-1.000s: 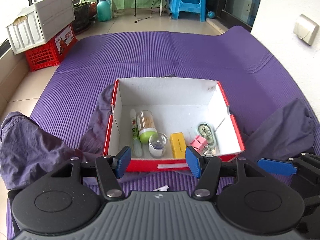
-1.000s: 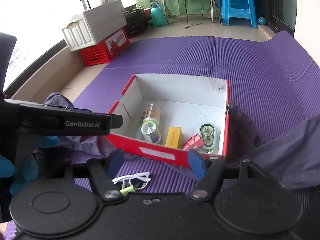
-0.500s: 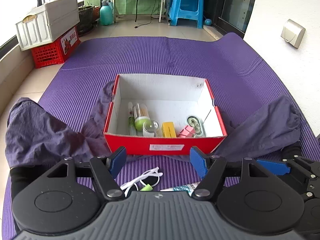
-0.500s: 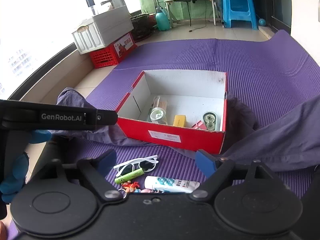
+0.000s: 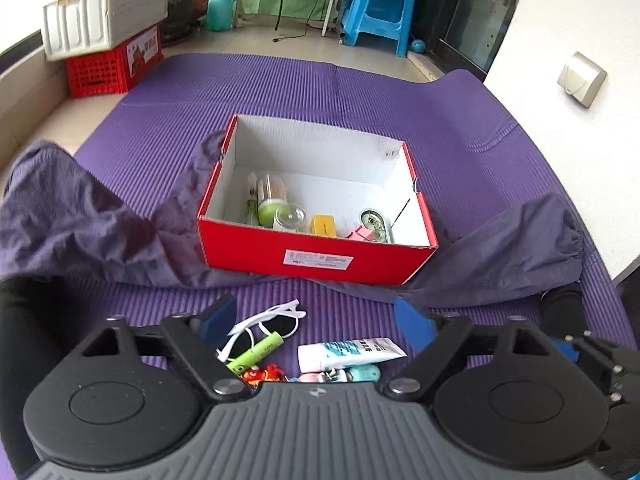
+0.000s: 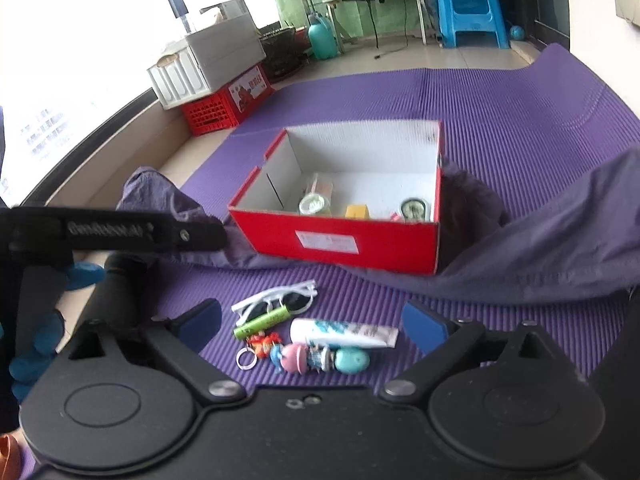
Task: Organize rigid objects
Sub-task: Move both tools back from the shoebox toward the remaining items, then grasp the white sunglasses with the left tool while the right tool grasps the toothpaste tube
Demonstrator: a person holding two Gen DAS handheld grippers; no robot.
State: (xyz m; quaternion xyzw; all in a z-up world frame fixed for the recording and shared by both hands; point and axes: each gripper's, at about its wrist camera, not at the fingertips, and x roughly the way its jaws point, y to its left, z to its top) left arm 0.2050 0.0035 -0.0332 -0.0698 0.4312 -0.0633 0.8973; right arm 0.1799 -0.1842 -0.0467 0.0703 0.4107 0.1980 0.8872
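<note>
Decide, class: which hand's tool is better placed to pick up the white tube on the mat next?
Probably the right. In its view the white tube lies toward the middle between the opening fingers of the right tool, fully visible. The left tool sees it off to one side, its own body hiding neighbouring items.

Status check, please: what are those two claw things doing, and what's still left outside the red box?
Both hand-held grippers opening, empty: left, right. Sunglasses, tube, keychain toys outside red box. Nothing blocking.
</note>
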